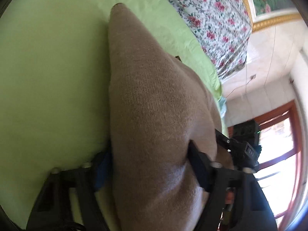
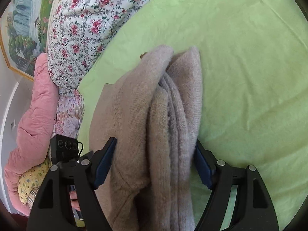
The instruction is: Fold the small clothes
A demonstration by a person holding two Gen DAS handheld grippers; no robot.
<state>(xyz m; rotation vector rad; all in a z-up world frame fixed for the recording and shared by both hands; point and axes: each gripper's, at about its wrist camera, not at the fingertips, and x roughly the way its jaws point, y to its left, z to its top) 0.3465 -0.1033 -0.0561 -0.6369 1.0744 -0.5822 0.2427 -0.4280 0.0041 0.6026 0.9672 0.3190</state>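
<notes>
A beige knitted garment (image 1: 152,115) lies folded in thick layers on the green bed sheet (image 1: 48,77). My left gripper (image 1: 150,159) has its jaws wide apart around the folded bundle, which fills the gap between them. In the right wrist view the same garment (image 2: 154,115) shows several stacked folds. My right gripper (image 2: 154,163) also straddles the bundle with its blue-padded fingers (image 2: 105,163) pressing on both sides. The other gripper (image 2: 65,148) shows at the left of that view.
A floral quilt (image 2: 86,19) is heaped at the far side of the bed, with a pink padded quilt (image 2: 32,119) beside it. A framed picture (image 2: 25,28) hangs on the wall. A window with a red frame (image 1: 284,150) is to the right.
</notes>
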